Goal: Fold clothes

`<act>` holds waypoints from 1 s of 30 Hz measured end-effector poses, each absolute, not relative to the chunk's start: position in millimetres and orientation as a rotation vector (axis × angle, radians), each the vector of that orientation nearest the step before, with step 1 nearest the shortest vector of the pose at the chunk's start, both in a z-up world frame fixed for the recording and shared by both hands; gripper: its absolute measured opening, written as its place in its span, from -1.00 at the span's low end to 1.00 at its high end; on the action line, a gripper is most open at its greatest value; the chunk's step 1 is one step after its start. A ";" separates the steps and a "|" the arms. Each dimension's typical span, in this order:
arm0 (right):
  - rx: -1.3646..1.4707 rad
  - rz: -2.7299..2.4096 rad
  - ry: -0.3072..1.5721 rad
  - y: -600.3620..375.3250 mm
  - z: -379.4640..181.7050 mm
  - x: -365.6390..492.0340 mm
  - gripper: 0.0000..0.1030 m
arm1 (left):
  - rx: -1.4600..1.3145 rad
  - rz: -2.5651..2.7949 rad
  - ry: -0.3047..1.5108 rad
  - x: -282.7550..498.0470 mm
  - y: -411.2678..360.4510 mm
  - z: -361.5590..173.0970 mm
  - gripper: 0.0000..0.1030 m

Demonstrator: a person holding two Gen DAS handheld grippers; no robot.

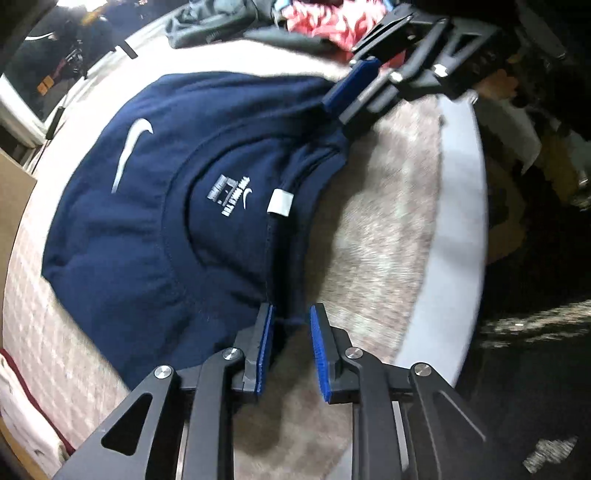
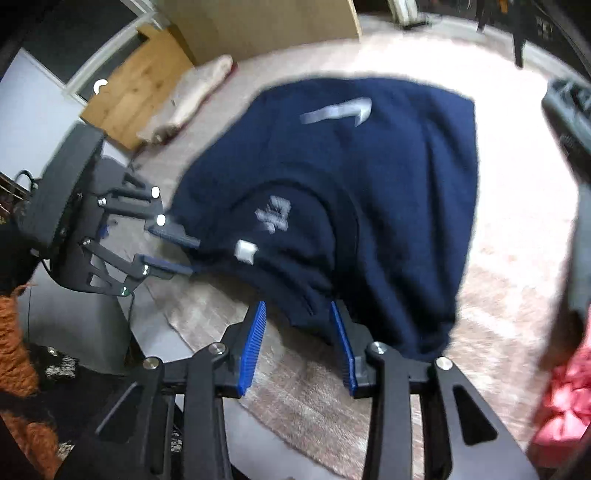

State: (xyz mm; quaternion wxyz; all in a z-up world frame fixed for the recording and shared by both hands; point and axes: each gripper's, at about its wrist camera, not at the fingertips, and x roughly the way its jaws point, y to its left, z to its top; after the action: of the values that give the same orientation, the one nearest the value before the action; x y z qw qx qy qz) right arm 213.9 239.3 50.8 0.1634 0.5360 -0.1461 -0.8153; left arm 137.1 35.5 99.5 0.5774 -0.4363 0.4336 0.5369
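Note:
A navy sweatshirt with a white swoosh lies flat on a beige blanket, its collar and white neck tag facing me. My left gripper stands at the near collar edge. Its blue pads are apart, and a thin fold of the hem lies loose between them. In the right wrist view the sweatshirt is blurred. My right gripper straddles its shoulder edge with jaws apart, and cloth sits in the gap without being pinched. Each gripper shows in the other's view: the right gripper and the left gripper.
A heap of clothes, with a red garment and a dark grey one, lies at the far end. The white table edge curves close on the right. A folded cream cloth and a wooden board lie beyond the sweatshirt.

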 end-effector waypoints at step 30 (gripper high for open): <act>1.394 -2.503 -0.398 197.0 91.1 166.5 -0.51 | -1.343 1.754 0.279 60.9 -94.9 75.0 -0.37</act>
State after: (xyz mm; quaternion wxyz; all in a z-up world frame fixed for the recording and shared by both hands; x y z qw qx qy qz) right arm 166.5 197.0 91.1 0.1243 0.4782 -0.1366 -0.8586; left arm 60.9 -94.9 75.0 0.4418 -0.5410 0.1124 0.7068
